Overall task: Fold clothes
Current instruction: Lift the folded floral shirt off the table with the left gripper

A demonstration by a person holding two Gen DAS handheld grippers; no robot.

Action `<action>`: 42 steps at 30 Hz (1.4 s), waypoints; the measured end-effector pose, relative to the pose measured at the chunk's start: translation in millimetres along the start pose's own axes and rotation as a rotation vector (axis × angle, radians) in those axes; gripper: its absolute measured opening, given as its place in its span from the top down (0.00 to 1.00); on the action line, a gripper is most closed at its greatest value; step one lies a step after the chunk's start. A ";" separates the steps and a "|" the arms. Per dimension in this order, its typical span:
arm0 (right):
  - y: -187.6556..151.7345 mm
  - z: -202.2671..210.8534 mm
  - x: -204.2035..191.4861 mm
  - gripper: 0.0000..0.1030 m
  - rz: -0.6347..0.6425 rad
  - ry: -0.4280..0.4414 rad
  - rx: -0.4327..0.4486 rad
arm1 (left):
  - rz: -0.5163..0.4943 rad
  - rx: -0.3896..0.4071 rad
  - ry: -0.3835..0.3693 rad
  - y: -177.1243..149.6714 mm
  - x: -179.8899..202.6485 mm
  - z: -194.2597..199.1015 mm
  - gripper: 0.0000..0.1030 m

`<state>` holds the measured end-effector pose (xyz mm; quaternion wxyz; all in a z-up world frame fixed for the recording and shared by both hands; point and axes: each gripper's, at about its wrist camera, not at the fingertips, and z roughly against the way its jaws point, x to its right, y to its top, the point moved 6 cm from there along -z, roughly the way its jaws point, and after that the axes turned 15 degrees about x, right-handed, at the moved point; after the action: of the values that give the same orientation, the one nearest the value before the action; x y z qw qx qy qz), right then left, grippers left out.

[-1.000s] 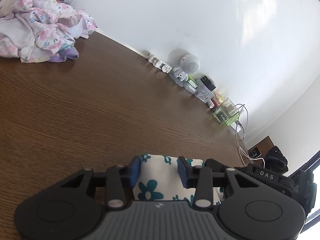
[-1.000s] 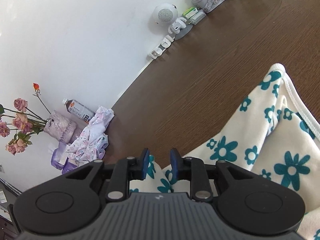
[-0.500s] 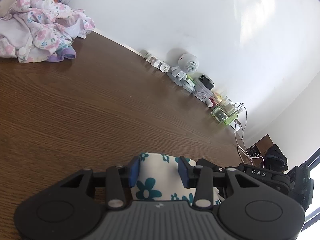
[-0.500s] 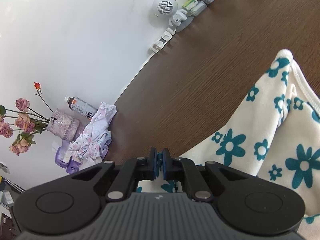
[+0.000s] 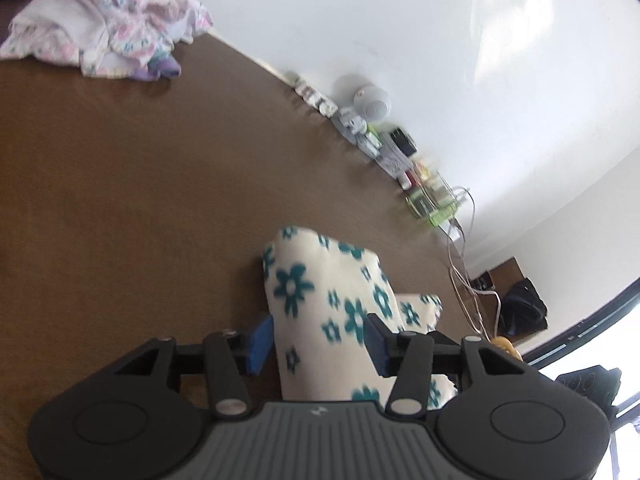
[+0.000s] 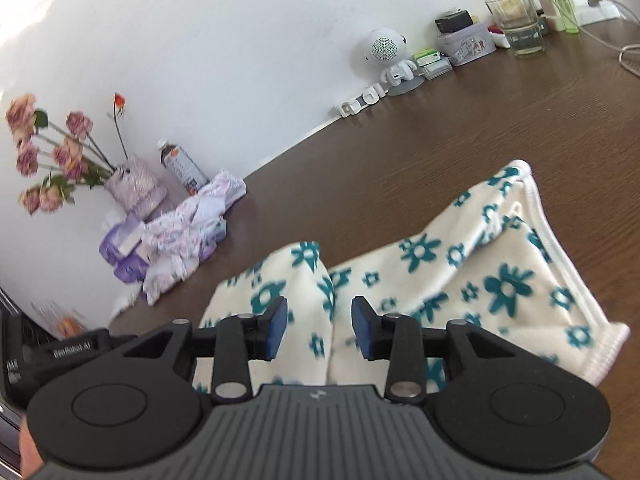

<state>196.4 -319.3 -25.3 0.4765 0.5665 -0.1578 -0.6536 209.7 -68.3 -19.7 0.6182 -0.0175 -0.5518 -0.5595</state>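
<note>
A cream garment with teal flowers (image 5: pixel 320 288) lies bunched and partly folded on the brown wooden table (image 5: pixel 120 200). My left gripper (image 5: pixel 318 344) stands open over one end of it, blue pads apart on either side of the cloth. In the right wrist view the same garment (image 6: pixel 500 280) spreads to the right, its white hemmed edge facing the wall. My right gripper (image 6: pixel 319 330) is open above a raised fold of the cloth, and the pads do not pinch it.
A pile of pink floral clothes (image 6: pixel 192 224) sits at the table's far left by a vase of roses (image 6: pixel 132 184) and a bottle (image 6: pixel 184 168). Along the wall stand a round white speaker toy (image 6: pixel 386 50), small boxes, a glass (image 6: pixel 516 24) and cables (image 6: pixel 624 52).
My right gripper, shut on the flowered cloth half a second ago, has opened and let it go. Both grippers have drawn back, so more of the garment shows.
</note>
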 end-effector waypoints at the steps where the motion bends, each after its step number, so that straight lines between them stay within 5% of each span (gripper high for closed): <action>1: -2.7 5.9 -1.5 0.65 0.015 0.005 -0.004 | 0.016 -0.013 -0.008 -3.5 -0.1 -0.4 0.54; 7: -9.4 24.4 -0.2 0.65 0.036 -0.005 0.001 | 0.079 -0.002 -0.009 -16.0 -5.2 -14.9 0.58; 10: -2.2 32.9 7.2 0.65 0.037 -0.034 0.037 | 0.022 -0.005 0.012 -16.5 -1.6 -15.7 0.78; 21: 18.3 73.1 61.9 0.65 0.204 -0.344 0.143 | -0.278 0.092 0.083 9.3 49.6 -3.8 0.84; 33: -0.7 75.6 76.6 0.65 0.091 -0.234 0.062 | -0.653 0.174 0.097 3.4 144.7 -27.4 0.85; 42: 1.0 89.4 86.8 0.65 0.026 -0.203 0.092 | -0.919 0.152 -0.024 -62.9 213.1 -50.2 0.85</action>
<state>125.5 -419.2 -48.3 0.4399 0.5165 -0.2422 -0.6936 148.2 -267.2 72.8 0.2992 0.2679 -0.5488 -0.7332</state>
